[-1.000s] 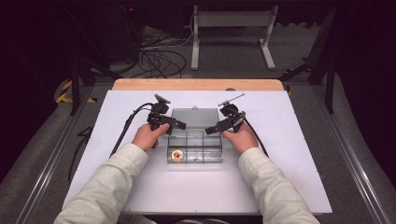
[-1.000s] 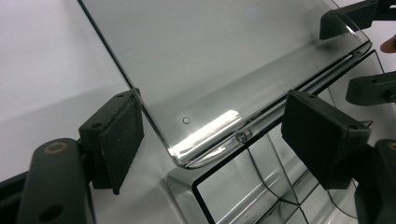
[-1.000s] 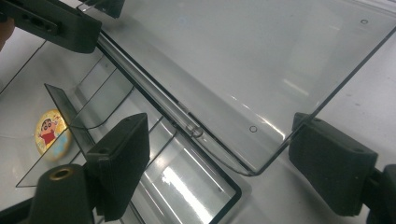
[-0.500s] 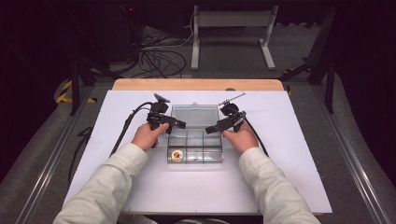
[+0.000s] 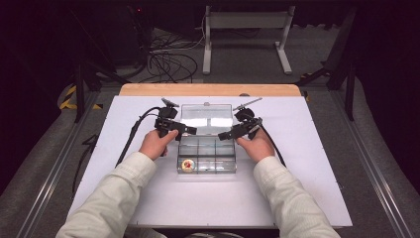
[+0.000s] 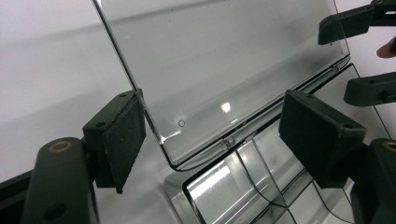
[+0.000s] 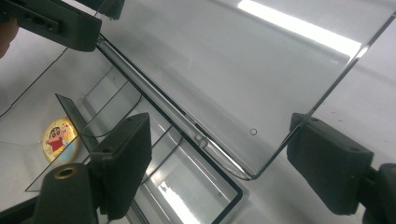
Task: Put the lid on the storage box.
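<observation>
My forearms in pale sleeves come in from the near edge of the white bench (image 5: 297, 198), each hand wrapped around its black tongs, pointing inward. Nearest me lies the clear plastic compartment box (image 5: 207, 159), with a round cartoon badge (image 5: 187, 165) in its near-left compartment. The left tongs (image 5: 189, 131) sit at the box's left side by the hinge, the right tongs (image 5: 224, 136) at its right side, both level with the far edge of the box.

Compared with a second ago, nothing has visibly shifted: hands, box and lid sit as they were.

Beyond the box, its clear lid (image 5: 206, 116) stands raised, tilted back. In the left gripper view the lid's left edge (image 6: 140, 100) runs just beside one pad, the lid's lower corner between the spread jaws. In the right gripper view the lid's other lower corner (image 7: 252, 175) lies between the jaws too. Both tongs are released, pressing on nothing.
</observation>
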A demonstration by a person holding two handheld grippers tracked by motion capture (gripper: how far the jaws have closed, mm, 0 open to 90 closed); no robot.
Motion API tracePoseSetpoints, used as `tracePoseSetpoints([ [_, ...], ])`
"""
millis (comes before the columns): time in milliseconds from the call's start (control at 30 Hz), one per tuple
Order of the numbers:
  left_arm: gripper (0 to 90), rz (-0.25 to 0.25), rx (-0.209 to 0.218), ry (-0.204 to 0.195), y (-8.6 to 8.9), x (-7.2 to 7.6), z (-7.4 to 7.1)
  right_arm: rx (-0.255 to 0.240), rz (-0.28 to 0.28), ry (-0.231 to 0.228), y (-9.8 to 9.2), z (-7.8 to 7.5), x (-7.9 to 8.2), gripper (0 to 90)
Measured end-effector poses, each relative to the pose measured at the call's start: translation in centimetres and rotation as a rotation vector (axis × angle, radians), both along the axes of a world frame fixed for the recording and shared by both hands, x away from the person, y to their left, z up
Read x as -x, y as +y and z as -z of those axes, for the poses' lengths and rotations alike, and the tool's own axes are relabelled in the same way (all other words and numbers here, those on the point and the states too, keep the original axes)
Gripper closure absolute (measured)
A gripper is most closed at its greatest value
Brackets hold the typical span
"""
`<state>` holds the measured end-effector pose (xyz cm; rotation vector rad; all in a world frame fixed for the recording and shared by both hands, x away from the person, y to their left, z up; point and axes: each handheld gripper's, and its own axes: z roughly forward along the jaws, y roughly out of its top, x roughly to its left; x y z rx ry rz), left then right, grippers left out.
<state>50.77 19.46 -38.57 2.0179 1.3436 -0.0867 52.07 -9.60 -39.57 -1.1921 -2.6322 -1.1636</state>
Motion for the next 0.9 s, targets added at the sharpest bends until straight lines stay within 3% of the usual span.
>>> tracePoseSetpoints([
  [900,27.1,0.003,-0.017,-0.092,0.1,1.0,-1.4,0.004,0.023,-0.074,-0.6,-1.5,0.8,38.3],
])
